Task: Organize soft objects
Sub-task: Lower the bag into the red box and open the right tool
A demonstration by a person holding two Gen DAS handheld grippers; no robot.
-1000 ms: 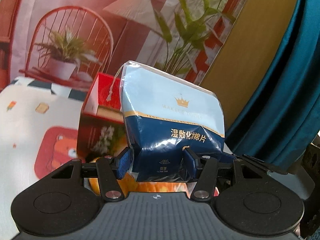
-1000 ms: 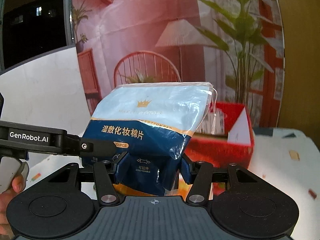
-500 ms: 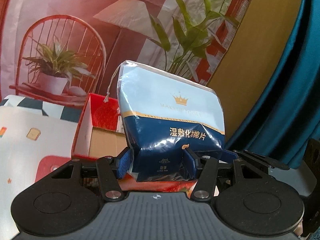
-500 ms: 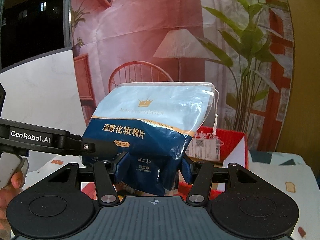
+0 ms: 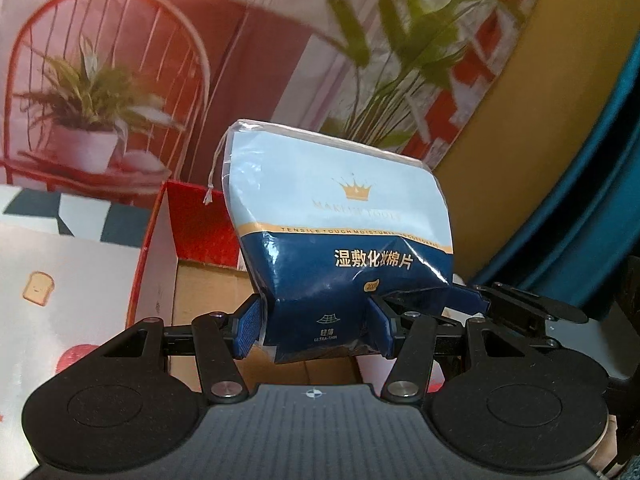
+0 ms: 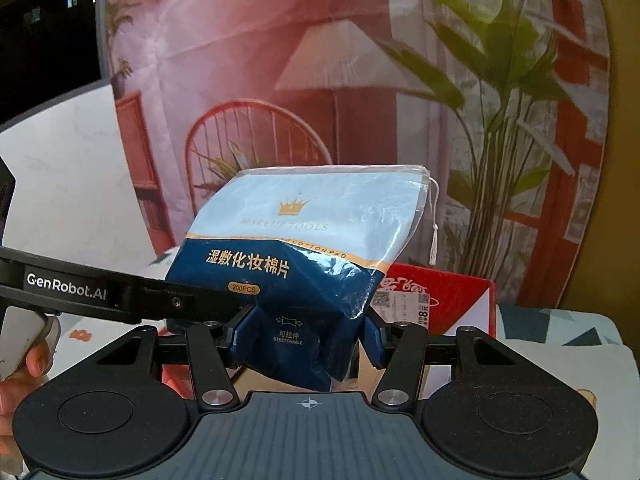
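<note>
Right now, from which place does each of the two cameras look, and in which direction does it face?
Left wrist: sits on the left gripper, looks forward along its blue fingers at the cotton pad bag above the open red box; the right gripper's fingers enter from the right.
Right wrist: sits on the right gripper, looks at the bag's other printed face; the left gripper's arm crosses at left, and the person's hand shows.
Shared: the bag, the red box, the printed backdrop.
</note>
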